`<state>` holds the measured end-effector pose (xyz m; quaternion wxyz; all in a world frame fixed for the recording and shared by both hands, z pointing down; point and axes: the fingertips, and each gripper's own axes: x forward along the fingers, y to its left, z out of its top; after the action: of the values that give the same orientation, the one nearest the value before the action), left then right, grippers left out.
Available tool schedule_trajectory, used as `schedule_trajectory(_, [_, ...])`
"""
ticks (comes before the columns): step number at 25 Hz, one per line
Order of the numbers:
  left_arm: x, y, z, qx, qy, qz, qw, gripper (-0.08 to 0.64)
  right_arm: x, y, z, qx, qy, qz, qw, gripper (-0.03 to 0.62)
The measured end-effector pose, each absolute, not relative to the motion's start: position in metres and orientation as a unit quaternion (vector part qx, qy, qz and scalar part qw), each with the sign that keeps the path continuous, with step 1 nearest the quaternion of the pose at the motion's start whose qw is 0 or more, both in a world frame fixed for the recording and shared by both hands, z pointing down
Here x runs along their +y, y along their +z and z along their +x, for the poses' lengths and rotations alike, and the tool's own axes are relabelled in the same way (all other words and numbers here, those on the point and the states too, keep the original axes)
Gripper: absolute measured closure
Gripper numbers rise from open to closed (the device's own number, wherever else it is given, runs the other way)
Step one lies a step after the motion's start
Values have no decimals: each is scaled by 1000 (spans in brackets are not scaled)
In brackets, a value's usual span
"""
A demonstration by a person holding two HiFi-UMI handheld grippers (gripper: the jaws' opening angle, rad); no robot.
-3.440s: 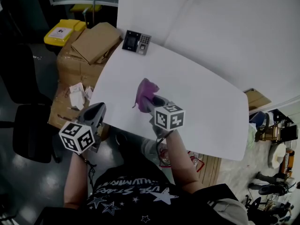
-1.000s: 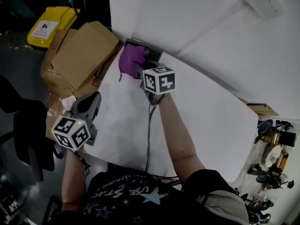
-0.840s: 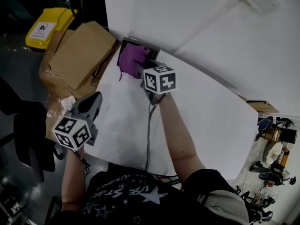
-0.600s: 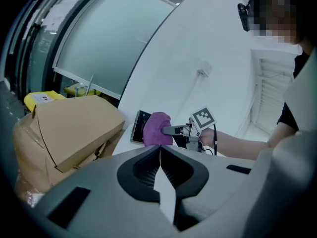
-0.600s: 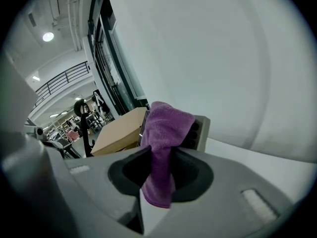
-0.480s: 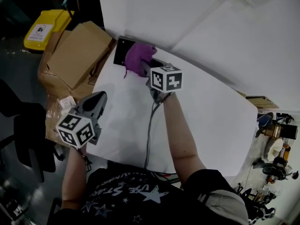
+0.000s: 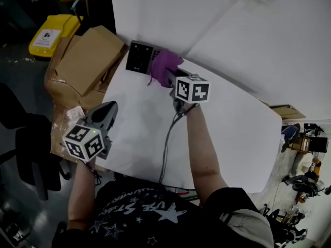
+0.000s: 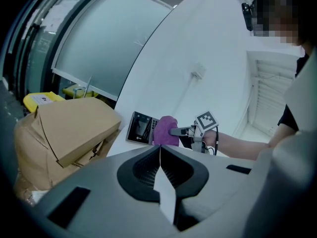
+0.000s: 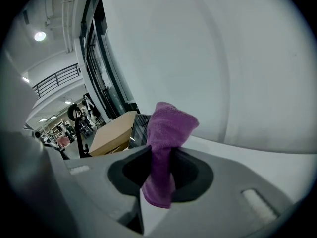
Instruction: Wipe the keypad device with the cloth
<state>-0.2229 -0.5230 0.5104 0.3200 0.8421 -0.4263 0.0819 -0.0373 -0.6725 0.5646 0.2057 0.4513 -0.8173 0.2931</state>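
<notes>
**Desk:** Where's the keypad (image 7: 140, 58)?

**Photog:** Far-left corner of the white worktop (image 7: 227, 123), at the foot of the wall. A cardboard box (image 7: 88, 56) sits just beside it, off the worktop edge. Its dark screen end shows. The other end is covered by the cloth (image 7: 165, 64).

**Desk:** Who's got the cloth?

**Photog:** The R gripper (image 7: 169, 75). In its own view the fingers (image 9: 190, 175) are clamped on the purple cloth (image 9: 168, 125). A bunched wad sticks out past the tips and a short tail hangs back betw. the pads. The keypad (image 9: 139, 128) and box (image 9: 114, 130) sit right behind the wad. I can't tell how hard it presses, but cloth and keypad overlap in every view.

**Desk:** And the L gripper (image 7: 106, 108)?

**Photog:** It's held low at the near-left edge of the worktop, well apart from the keypad, w/ its tips pointing toward it. The fingers (image 8: 143, 165) are closed tip to tip w/ nothing betw. them. Its view looks across at the keypad (image 8: 142, 128), the cloth (image 8: 165, 130) and the R gripper (image 8: 184, 131) w/ its marker cube.

**Desk:** Anything else in frame?

**Photog:** A cable (image 7: 166, 143) runs from the R gripper back over the worktop toward the person. A yellow bin (image 7: 49, 33) stands on the floor beyond the box.
</notes>
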Motion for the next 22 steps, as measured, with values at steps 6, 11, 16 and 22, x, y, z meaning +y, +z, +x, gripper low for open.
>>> schedule_trajectory(6, [-504, 494, -230, -429, 70, 846, 309, 551, -651, 545, -35, -817, 283, 461, 199, 495])
schedule_trajectory(11, [-478, 479, -241, -434, 57, 848, 298, 551, -620, 525, -43, -821, 275, 463, 190, 495])
schedule_trajectory(16, [-443, 469, -250, -435, 43, 851, 292, 551, -577, 505, -56, -827, 268, 459, 182, 495])
schedule_trajectory(22, [-394, 462, -257, -429, 28, 857, 284, 551, -518, 494, -71, -835, 251, 449, 196, 495])
